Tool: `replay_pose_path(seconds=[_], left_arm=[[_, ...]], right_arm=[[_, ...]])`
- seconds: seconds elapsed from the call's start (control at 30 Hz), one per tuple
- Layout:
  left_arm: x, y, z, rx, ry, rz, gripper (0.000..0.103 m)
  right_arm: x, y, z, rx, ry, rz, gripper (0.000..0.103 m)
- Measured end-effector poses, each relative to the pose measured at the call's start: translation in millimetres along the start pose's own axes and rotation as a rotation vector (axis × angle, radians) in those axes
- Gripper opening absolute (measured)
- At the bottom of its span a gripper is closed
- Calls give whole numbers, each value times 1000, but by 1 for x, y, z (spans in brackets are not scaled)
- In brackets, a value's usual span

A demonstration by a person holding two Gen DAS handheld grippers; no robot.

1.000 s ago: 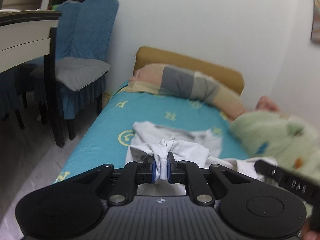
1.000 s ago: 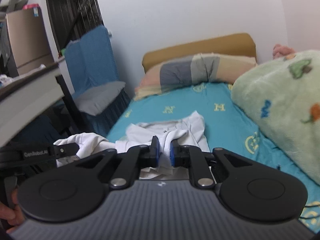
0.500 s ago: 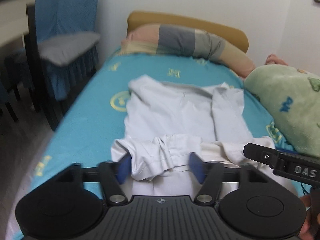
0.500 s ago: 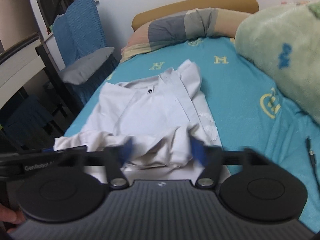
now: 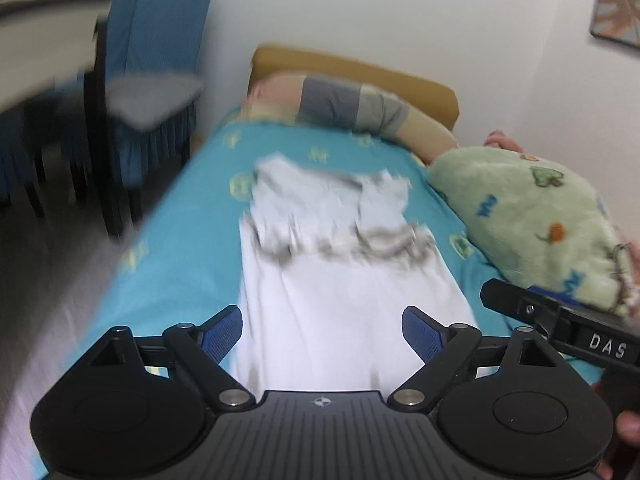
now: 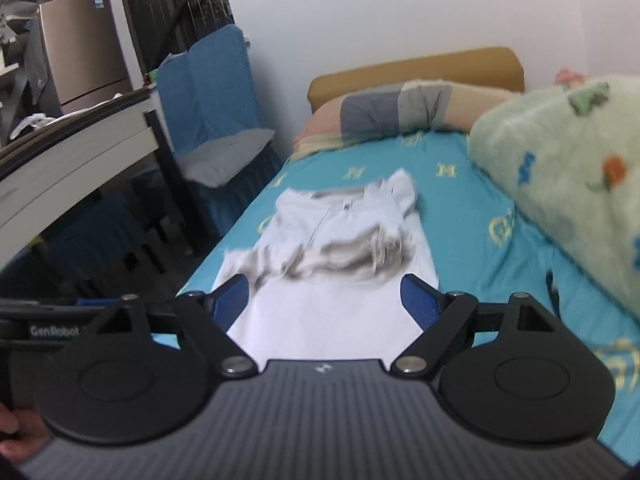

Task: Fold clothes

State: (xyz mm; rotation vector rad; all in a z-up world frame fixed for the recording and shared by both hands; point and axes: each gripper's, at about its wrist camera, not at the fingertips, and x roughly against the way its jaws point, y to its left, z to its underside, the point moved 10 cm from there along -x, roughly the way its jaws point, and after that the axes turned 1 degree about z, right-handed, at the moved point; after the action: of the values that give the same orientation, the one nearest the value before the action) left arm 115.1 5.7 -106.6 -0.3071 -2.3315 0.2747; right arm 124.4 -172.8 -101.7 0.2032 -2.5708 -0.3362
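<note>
White cotton, the shirt (image 5: 344, 280) lies flat along the turquoise bed (image 5: 176, 248), its hem edge now dropped in a rumpled band across the chest, collar toward the striped pillow (image 5: 352, 108). A second ago both tongs pinched that hem; the left tongs (image 5: 322, 330) and right tongs (image 6: 324, 300) have just been opening and stand spread, nothing between them. This fold looks laid; the rumpled band probably needs smoothing next.
</note>
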Motion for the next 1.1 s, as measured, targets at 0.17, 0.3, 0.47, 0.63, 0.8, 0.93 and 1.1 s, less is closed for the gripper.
replay_pose_path(seconds=[0.17, 0.3, 0.47, 0.63, 0.8, 0.93, 1.1], left_arm=[[-25, 12, 30, 297, 155, 182, 89], [-56, 24, 47, 500, 242, 233, 89], [-87, 34, 58, 609, 282, 246, 89], [-96, 51, 54, 669, 216, 174, 70], [-99, 74, 51, 746, 176, 108, 22], [-86, 72, 37, 722, 90, 128, 7], [-66, 54, 13, 633, -30, 165, 6]], right_arm=[[2, -27, 35, -346, 133, -68, 85], [-17, -48, 69, -691, 234, -156, 85], [-46, -46, 100, -878, 302, -185, 86], [-76, -38, 110, -828, 326, -157, 68], [-77, -61, 109, -906, 241, -73, 43], [-74, -66, 106, -876, 243, -11, 35], [-60, -72, 99, -883, 202, 28, 38]])
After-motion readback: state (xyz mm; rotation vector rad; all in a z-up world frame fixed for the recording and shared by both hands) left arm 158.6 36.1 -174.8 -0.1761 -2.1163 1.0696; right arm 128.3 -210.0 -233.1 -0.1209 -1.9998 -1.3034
